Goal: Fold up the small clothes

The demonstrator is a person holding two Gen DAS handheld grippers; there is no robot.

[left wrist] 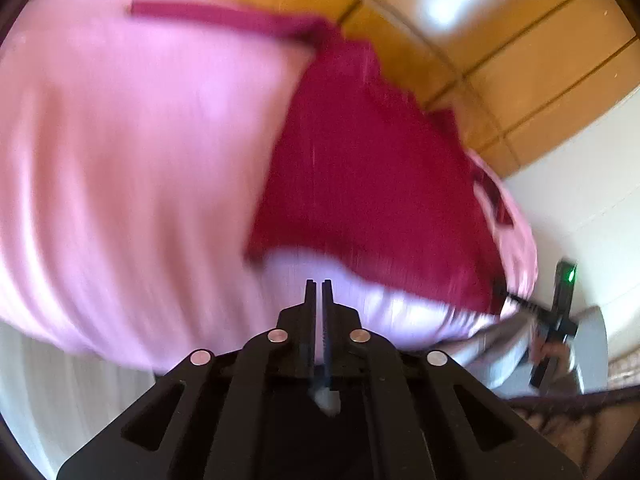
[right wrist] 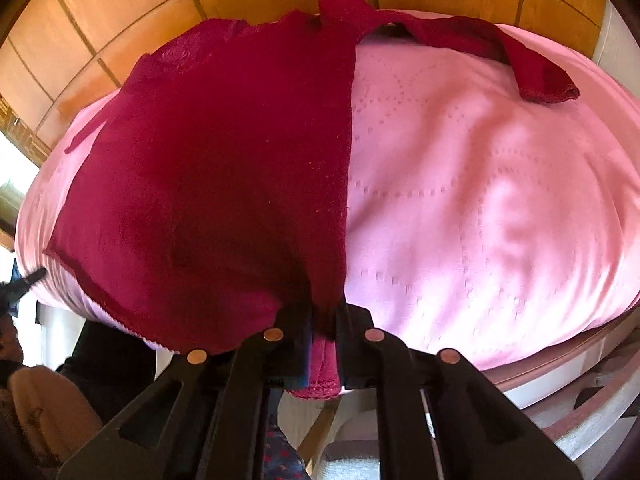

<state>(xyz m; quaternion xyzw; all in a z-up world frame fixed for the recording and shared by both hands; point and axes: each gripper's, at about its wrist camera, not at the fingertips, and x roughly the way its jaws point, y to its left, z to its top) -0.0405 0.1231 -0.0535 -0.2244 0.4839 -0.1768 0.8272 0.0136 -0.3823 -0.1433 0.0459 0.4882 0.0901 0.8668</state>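
A: How are the jaws standing on the right gripper (right wrist: 324, 312)?

B: They are clamping the near hem of the red garment (right wrist: 208, 184). A bit of the hem is poking out below, between the fingers, so the grip is looking deep enough.

A: And the left gripper (left wrist: 319, 286)?

B: Its jaws are almost together, with only a thin slit between them, and I am seeing no cloth inside. They are pointing at the pink cover (left wrist: 120, 160), just short of the garment's near edge. That view is blurring a lot, so I am not reading fine detail from it.

A: Where is the garment lying?

B: It is lying spread on the pink cover of a round table (right wrist: 560, 364), mostly on the left part as the right camera is showing it. One sleeve (right wrist: 532, 68) is trailing away across the far side — it is not tucked in.

A: So what is the step, in your opinion?

B: I am judging that the right side is gripped for a fold, and the left one is going for its own corner. To do it well, the left jaws are needing to open first and take the hem only — not the cover under it. Then both hands should be lifting together and level, so that the fold line is coming out straight. The loose sleeve may be dragging or bunching, so it is better to be watching it.
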